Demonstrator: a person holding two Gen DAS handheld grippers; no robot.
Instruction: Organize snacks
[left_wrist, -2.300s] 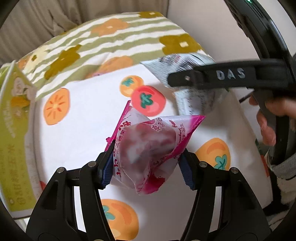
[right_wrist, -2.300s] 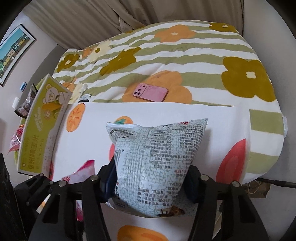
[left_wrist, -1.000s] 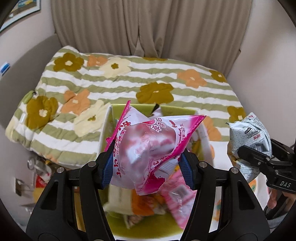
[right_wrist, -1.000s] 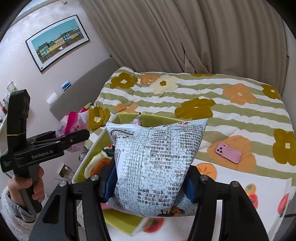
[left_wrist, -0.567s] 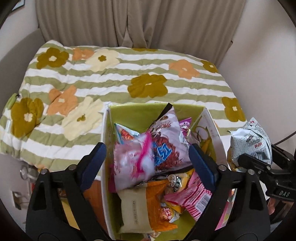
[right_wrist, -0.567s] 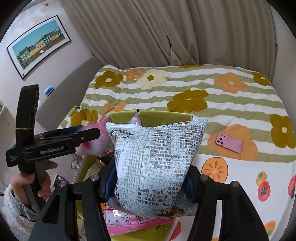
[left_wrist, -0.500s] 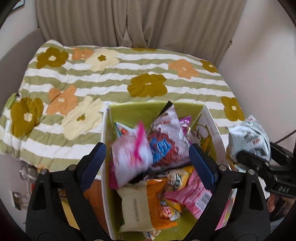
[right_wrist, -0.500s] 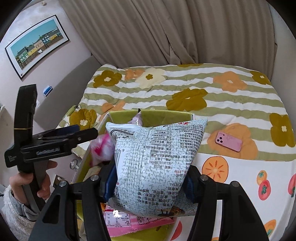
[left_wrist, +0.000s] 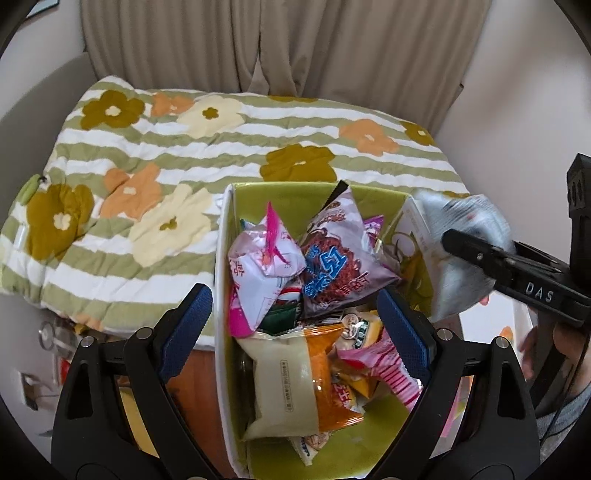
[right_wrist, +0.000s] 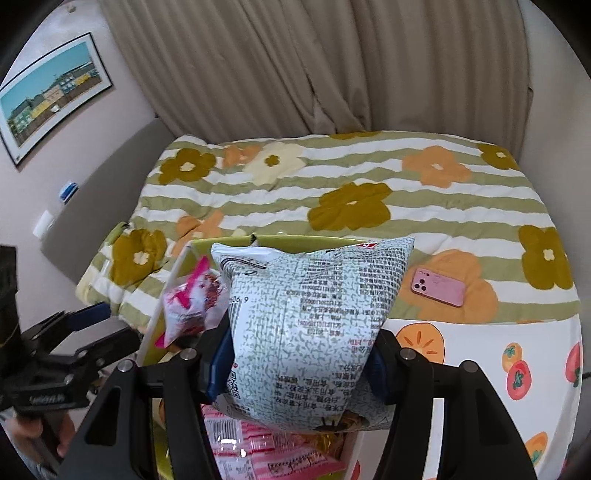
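A green open box (left_wrist: 288, 192) holds several snack packets. A pink-and-white packet (left_wrist: 262, 258) lies loose on top of the pile, also visible in the right wrist view (right_wrist: 188, 306). My left gripper (left_wrist: 291, 306) hangs open above the box with nothing between its fingers. My right gripper (right_wrist: 299, 362) still has its pads on a grey-green printed packet (right_wrist: 314, 314), and its jaws are opening. That packet hangs over the right side of the box (right_wrist: 295, 238). The left wrist view shows it blurred (left_wrist: 461, 236).
The box sits at the edge of a bed with a green-striped floral quilt (right_wrist: 351, 206). A pink phone (right_wrist: 437, 286) lies on the quilt. A white cloth with orange fruit prints (right_wrist: 480, 350) spreads to the right. Curtains hang behind.
My left gripper has opened and the pink packet has dropped into the box. Both grippers have sunk closer to the box, the right one still carrying the grey-green packet.
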